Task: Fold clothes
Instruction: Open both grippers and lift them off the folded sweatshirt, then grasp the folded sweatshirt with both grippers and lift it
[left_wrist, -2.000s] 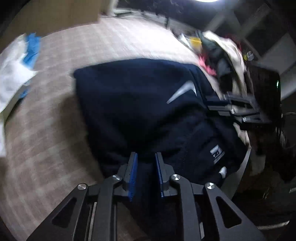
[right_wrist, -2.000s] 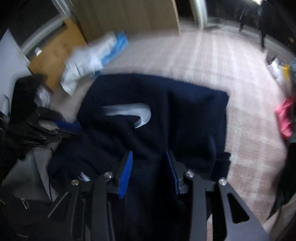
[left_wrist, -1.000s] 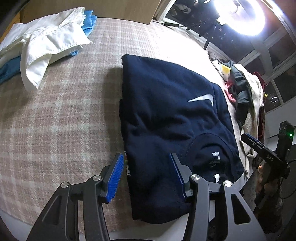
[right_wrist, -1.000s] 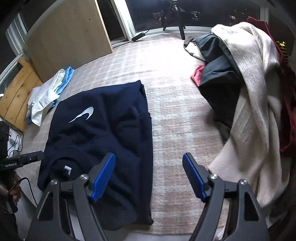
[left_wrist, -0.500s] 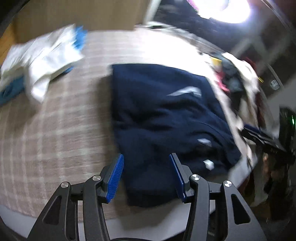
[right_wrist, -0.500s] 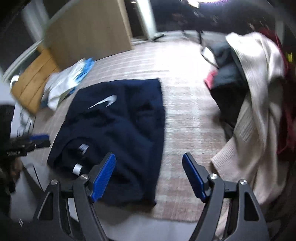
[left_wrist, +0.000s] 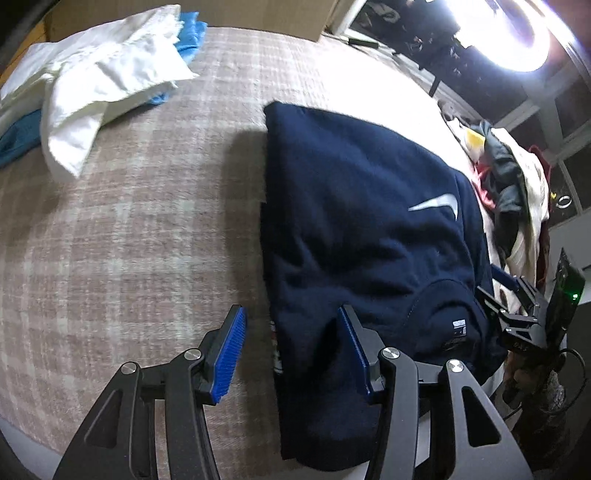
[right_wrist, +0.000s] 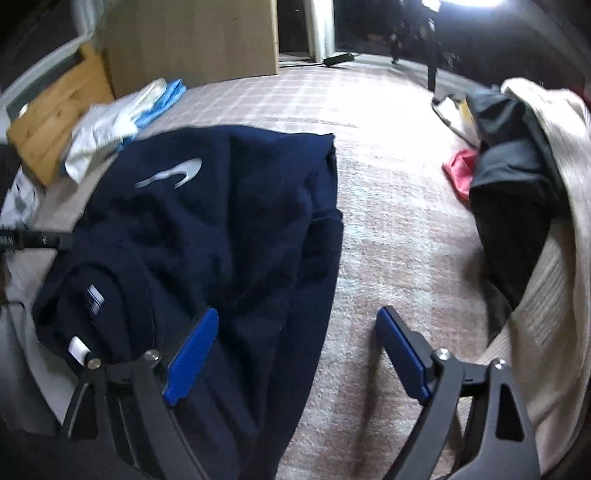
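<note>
The left gripper (left_wrist: 291, 350) is seen at the bottom of the left wrist view with its blue pads held moderately apart; the near left edge of the navy sweatshirt (left_wrist: 362, 229) lies below the gap, but nothing is gripped by the pads. The right gripper (right_wrist: 295, 354) fills the bottom of the right wrist view, and its jaws have just been opening further: they are spread wide, with the right edge of the sweatshirt and bare blanket beneath them and nothing pinched. The sweatshirt is laid folded lengthwise on the pink plaid blanket (left_wrist: 129, 229), its collar and neck label toward the near edge and a white swoosh logo (left_wrist: 436, 203) visible on the chest, right of centre in the left view. In the lower right of that view the other gripper's black body is seen just beside the collar. Further back, in the upper left of the left view, a crumpled white garment (left_wrist: 107, 85) is piled over a blue one (left_wrist: 188, 29). In the upper right of the right view, a heap of clothes (right_wrist: 528, 192) is shown, with a cream knit draped over dark cloth and a red piece beside it. Behind the blanket, a wooden panel (right_wrist: 192, 40) is visible at the top left.
</note>
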